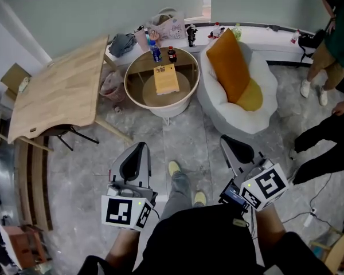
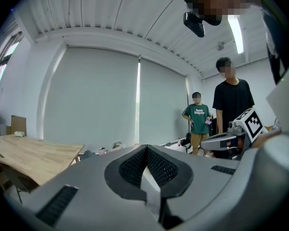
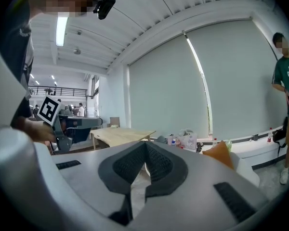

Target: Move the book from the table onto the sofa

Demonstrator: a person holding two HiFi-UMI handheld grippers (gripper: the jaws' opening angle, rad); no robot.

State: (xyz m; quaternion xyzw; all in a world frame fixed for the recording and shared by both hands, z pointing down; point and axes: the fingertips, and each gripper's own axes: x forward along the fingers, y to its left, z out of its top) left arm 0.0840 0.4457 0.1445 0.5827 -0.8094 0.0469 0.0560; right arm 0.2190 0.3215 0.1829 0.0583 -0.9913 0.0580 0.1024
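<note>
Grey marbled floor (image 1: 206, 139) is spread wide ahead of both grippers in the head view, left open up to the furniture. A long wooden worktop (image 1: 63, 90) is seen far ahead and to the left of the left gripper (image 1: 140, 148). A white sofa (image 1: 261, 105) with an orange cushion (image 1: 228, 65) is set ahead of the right gripper (image 1: 227, 140). Well ahead of both grippers a round worktop (image 1: 139, 67) is placed just beside the sofa. The book (image 1: 165, 79) is laid flat near its middle, clear of the rim, with bottles (image 1: 155, 51) beyond it. Both grippers are shown clenched on nothing in their own views, the pads met. The book is caught by the head view only. Two standing persons (image 2: 231, 107) are given by the left gripper view, the cushion and long worktop by the right gripper view.
</note>
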